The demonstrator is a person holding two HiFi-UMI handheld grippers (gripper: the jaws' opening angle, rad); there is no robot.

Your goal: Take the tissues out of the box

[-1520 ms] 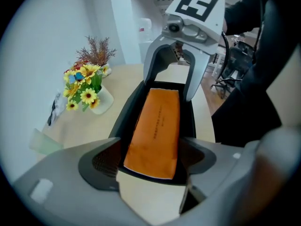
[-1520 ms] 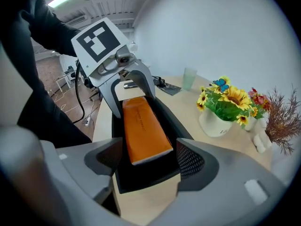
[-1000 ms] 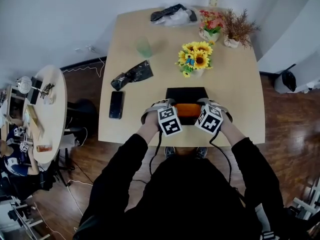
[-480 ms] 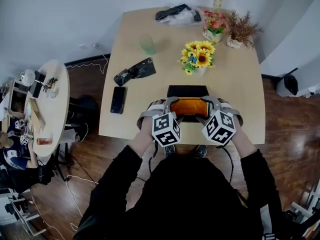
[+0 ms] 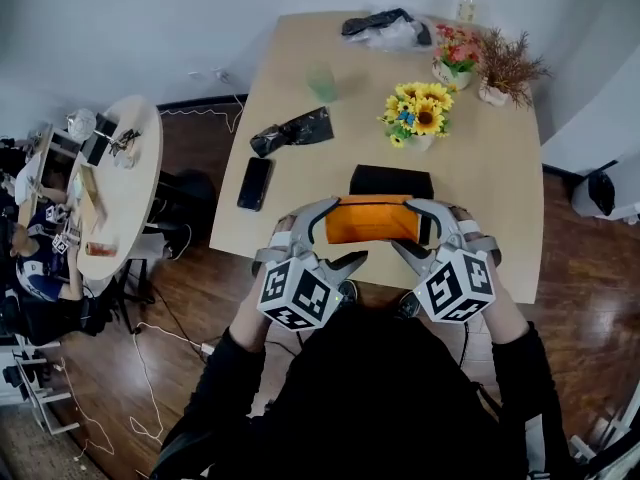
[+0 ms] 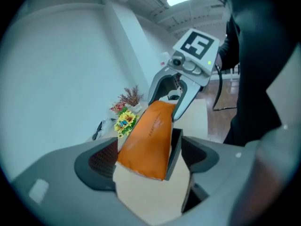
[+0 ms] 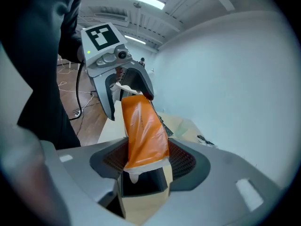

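Since the earlier frames the orange tissue pack (image 5: 372, 220) has come up out of the black box (image 5: 392, 180) and toward the person. It now hangs lengthwise between the two grippers above the near edge of the tabletop (image 5: 300, 188), while the box stands just behind it, apparently empty. The left gripper (image 5: 335, 238) has the pack's left end between its jaws, which are opening and stand wide, so its hold seems to be loosening. The right gripper (image 5: 412, 233) is closing its jaws on the right end, both pads against the wrapper. The extraction step appears nearly complete. The next move probably calls for a firm one-sided grip and a clear spot on the tabletop to set the pack down. The pack is a soft, glossy, creased plastic sleeve, with a tuft of white tissue (image 7: 133, 174) showing at its open end.
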